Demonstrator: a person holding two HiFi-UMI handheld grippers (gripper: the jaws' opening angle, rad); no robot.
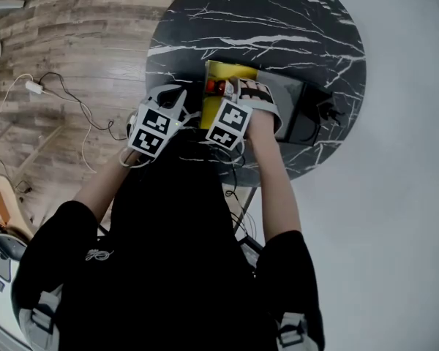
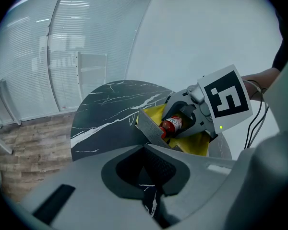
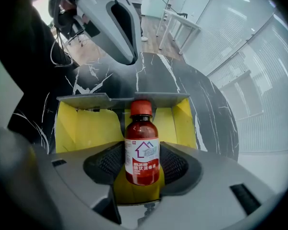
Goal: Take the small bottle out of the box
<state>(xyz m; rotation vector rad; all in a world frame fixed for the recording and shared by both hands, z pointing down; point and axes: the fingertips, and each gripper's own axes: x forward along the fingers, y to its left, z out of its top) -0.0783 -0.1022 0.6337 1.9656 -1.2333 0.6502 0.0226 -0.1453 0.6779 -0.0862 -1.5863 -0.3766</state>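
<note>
Round black white-veined tabletop [image 1: 278,28], yellow-lined box [image 3: 89,126] toward its near edge. Left gripper [image 2: 146,164] is closed and empty beside the box. Right gripper [image 3: 142,164] is over the box, jaws spread wide around the small bottle [image 3: 141,128] inside it: red cap, white label, purple house logo, Chinese print unreadable.

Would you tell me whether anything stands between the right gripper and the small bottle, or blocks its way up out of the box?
Nothing visible does. The small brown bottle with a red cap lies in the open yellow cardboard box, its flaps folded back, between the open jaws of the right gripper.
</note>
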